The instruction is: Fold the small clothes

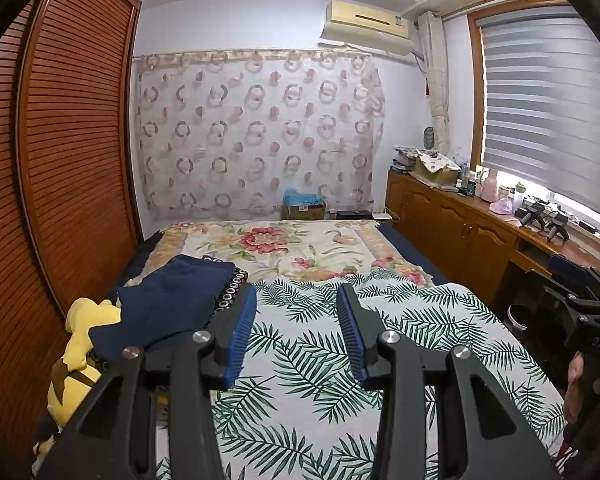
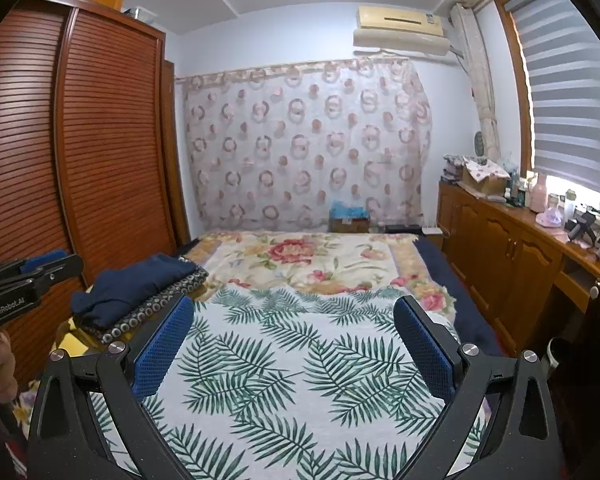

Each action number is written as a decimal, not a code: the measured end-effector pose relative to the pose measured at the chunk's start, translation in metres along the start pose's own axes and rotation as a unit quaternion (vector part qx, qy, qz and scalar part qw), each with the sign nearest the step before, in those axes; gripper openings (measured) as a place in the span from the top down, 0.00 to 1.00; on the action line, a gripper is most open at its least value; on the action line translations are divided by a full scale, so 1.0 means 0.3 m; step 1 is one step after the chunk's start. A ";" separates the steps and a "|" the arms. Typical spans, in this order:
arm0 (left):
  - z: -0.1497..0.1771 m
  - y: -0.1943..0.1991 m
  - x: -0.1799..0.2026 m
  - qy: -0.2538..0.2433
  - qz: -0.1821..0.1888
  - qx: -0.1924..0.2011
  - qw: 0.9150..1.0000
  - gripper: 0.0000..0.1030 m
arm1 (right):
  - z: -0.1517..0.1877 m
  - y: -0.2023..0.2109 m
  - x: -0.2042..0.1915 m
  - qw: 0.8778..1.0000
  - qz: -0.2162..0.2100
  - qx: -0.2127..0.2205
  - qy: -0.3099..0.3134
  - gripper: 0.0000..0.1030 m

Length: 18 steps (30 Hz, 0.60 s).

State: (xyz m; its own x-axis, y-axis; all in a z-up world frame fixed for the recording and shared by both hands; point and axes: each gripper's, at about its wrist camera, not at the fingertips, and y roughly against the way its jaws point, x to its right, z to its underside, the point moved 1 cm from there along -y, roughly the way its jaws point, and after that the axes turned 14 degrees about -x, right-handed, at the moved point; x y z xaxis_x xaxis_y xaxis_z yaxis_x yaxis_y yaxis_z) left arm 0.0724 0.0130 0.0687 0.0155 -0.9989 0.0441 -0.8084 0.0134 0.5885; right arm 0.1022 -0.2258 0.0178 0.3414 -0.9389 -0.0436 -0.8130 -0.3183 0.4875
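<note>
A folded navy garment is lying on the left side of the bed, its long axis running from the near left edge toward the far middle of the mattress. It is resting on top of a dark cloth with a pale ring pattern, whose patterned edge is showing along the navy piece's right side. The navy fabric is looking thick and soft, with rounded folds and no visible print; what kind of garment it is cannot be told. Just beside it, at the near left edge, a yellow plush toy is sitting partly under the navy cloth.

The left gripper is hovering above the palm-leaf bedspread, its blue-padded fingers standing moderately apart and gripping nothing; its left finger is appearing just beside the stack's patterned edge, though contact cannot be told. The right gripper is hanging over the same leafy cover with its blue pads spread wide, wider than the left one's, and it is also empty. In the right wrist view the left tool's handle is showing at the left edge with a hand wrapped around it. Beyond the leaf print, a floral blanket is covering the far half of the bed.
</note>
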 end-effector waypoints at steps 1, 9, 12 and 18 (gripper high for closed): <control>0.000 0.000 0.000 0.000 0.000 0.000 1.000 0.61 | -0.001 0.001 -0.002 1.000 0.000 -0.001 0.000 0.01; 0.001 0.000 0.000 0.000 0.000 0.000 1.000 0.60 | -0.001 0.000 0.002 1.000 0.001 0.001 0.001 0.01; 0.001 -0.001 0.000 0.000 0.000 0.000 1.000 0.60 | 0.000 0.000 0.003 1.000 -0.001 0.000 0.000 0.01; 0.001 0.000 0.001 0.000 0.000 -0.001 1.000 0.60 | 0.001 0.002 0.001 1.000 0.001 0.000 -0.001 0.01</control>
State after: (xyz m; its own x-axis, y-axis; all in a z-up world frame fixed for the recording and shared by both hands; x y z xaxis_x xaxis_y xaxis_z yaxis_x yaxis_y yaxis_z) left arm 0.0722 0.0126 0.0684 0.0153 -0.9989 0.0436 -0.8075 0.0133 0.5897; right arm 0.1017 -0.2264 0.0179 0.3396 -0.9395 -0.0437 -0.8135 -0.3168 0.4878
